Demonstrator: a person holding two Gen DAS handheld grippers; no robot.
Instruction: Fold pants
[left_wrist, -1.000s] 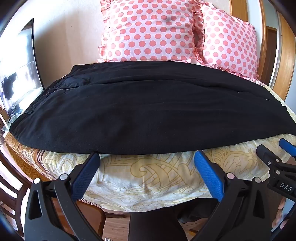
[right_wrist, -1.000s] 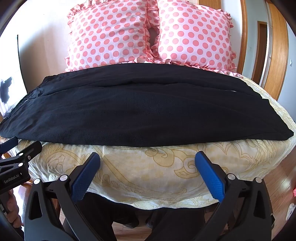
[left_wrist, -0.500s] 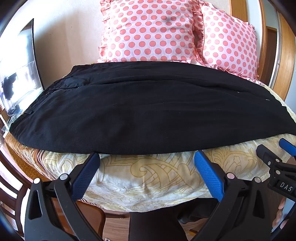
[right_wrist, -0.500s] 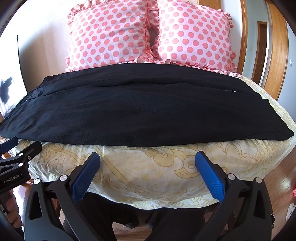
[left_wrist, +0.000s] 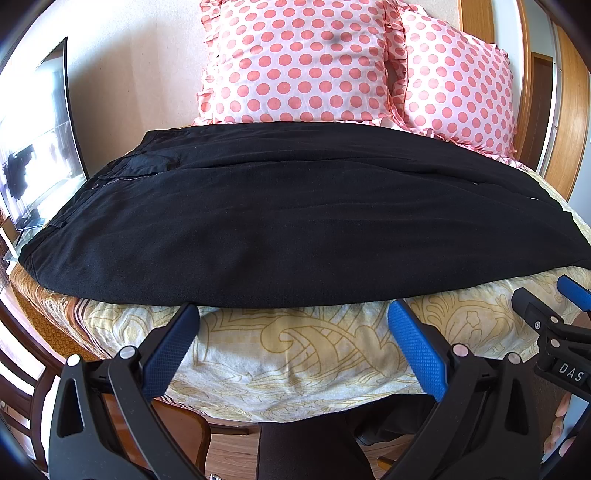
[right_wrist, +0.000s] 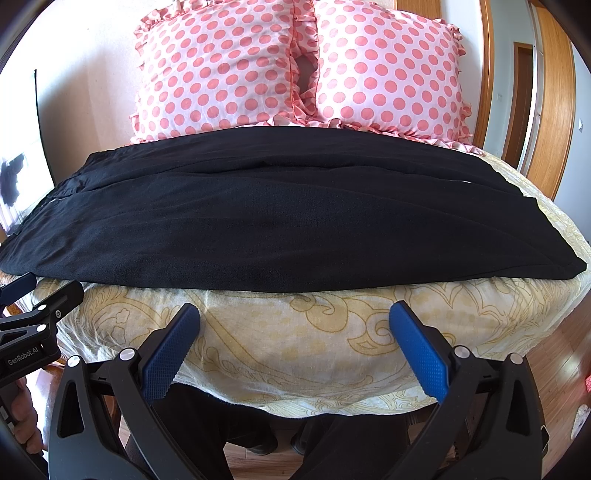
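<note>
Left gripper (left_wrist: 293, 325) and right gripper (right_wrist: 295, 325), fingers spread apart and empty, hover unmoved since a second ago just short of the bed (right_wrist: 295, 332); black pants (right_wrist: 258, 221) lie lengthwise beyond, unfolded, folding not begun.

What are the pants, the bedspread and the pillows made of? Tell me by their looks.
Pants: black woven cloth, matte, probably a suiting fabric; fine even grain, no sheen.
Bedspread: thin, soft cloth, likely cotton; cream with printed yellow scrolls, slightly crinkled.
Pillows: smooth light cloth, faint sheen, maybe a polyester blend; pink dots, ruffled edges.
</note>
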